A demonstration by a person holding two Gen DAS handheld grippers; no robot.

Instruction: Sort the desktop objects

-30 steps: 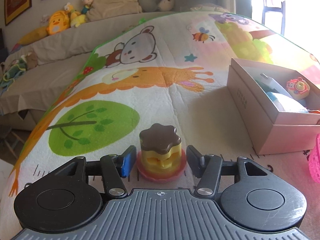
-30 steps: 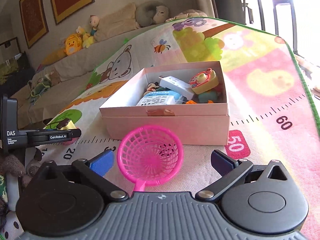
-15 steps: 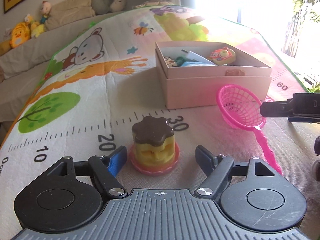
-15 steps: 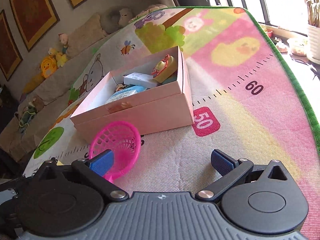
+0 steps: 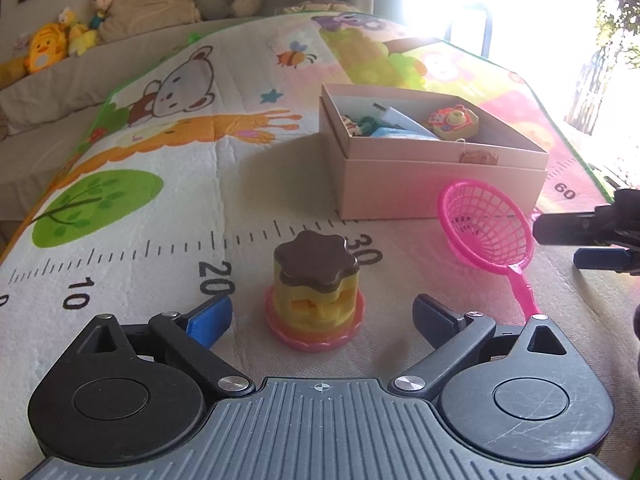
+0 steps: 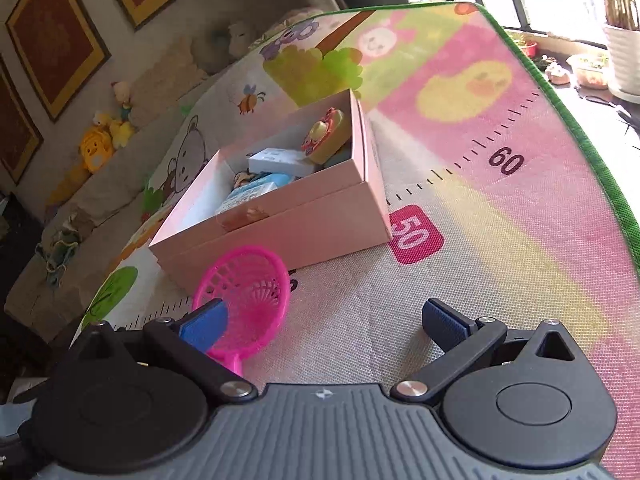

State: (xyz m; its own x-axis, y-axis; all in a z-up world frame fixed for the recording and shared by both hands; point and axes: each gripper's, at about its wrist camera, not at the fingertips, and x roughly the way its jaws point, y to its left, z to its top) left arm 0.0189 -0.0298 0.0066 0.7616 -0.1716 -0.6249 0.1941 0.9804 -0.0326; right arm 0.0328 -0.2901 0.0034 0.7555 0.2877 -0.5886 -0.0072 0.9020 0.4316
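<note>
A toy pudding (image 5: pixel 315 293), yellow with a brown top on a pink plate, stands on the play mat between the open fingers of my left gripper (image 5: pixel 322 320), untouched. A pink toy net (image 5: pixel 486 227) lies to its right, in front of the pink box (image 5: pixel 440 174). The box holds several small toys. In the right wrist view the net (image 6: pixel 246 300) lies just past my left fingertip (image 6: pixel 204 324). My right gripper (image 6: pixel 324 320) is open and empty over bare mat. It also shows at the right edge of the left wrist view (image 5: pixel 588 240).
The play mat (image 6: pixel 500 240) has a printed ruler along its front and a green border at the right. A sofa with plush toys (image 5: pixel 52 46) runs behind the mat. Plant pots (image 6: pixel 622 60) stand on a sill at far right.
My left gripper has swung right and pulled back, its fingers opening wider beside the pudding. My right gripper has swung right, so the net has slid from the centre to its left finger.
</note>
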